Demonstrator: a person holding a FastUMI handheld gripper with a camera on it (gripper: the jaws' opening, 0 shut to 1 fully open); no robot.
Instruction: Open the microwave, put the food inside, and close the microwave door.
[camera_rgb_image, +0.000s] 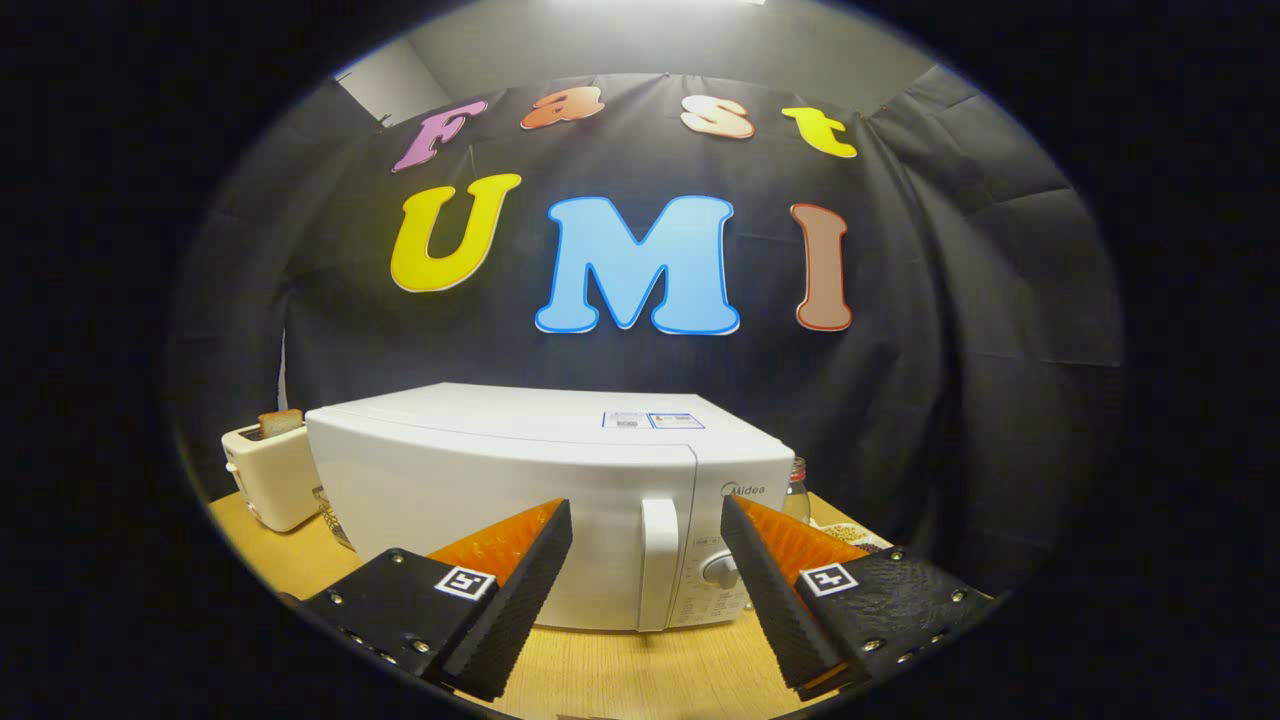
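Microwaves: one, a white boxy microwave (500, 500) sitting dead ahead at 12 o'clock of the fingers, door closed.
Door handles: one, a white upright bar handle (659, 560) showing in the gap between the fingertips.
Control knobs: one round white dial (722, 570) counted, partly hidden by the right finger.
Toasters: one, a cream-white toaster (268, 478) out at 10 o'clock, left of the microwave.
Toast slices: one brown slice (281, 422) poking up from its slot.
Glass jars: one clear jar (796, 495) peeking at 2 o'clock behind the microwave's right corner.
Tables: one light wooden tabletop (640, 670) under it all.
Gripper (645, 560): one, with two black textured fingers (520, 590), orange-backed, spread apart and gripping nothing.
Square markers: two, one per finger.
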